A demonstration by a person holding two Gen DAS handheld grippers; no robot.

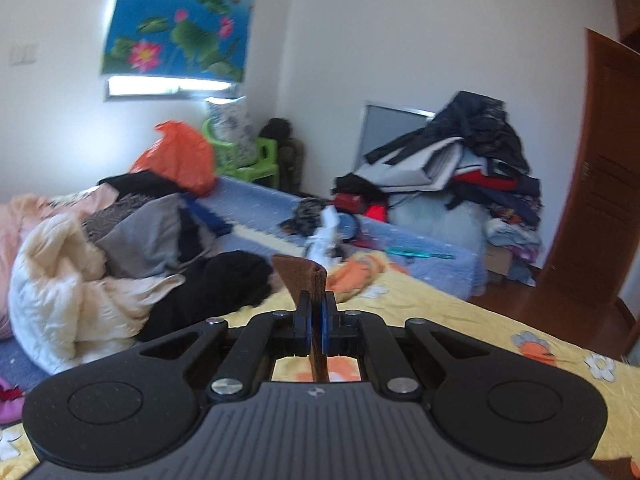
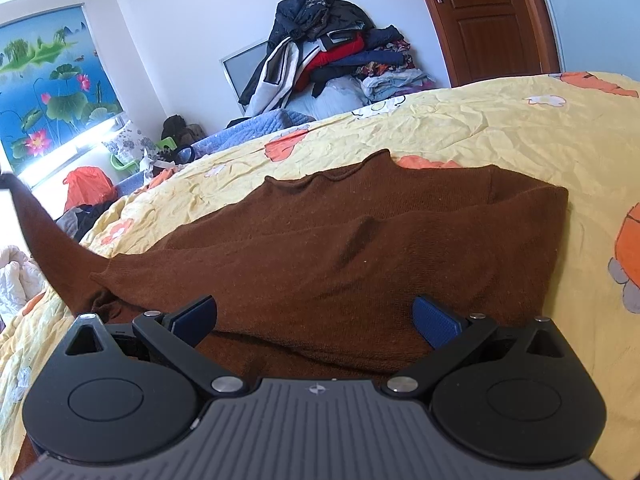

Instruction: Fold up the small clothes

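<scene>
We see the brown sweater spread flat on the yellow flowered quilt, its rolled collar toward the far heap of clothes. Our left gripper has its jaws pinched tight on a strip of the sweater's brown fabric, lifted above the quilt. Our right gripper hangs just over the sweater's near part, jaws spread wide, gripping nothing
</scene>
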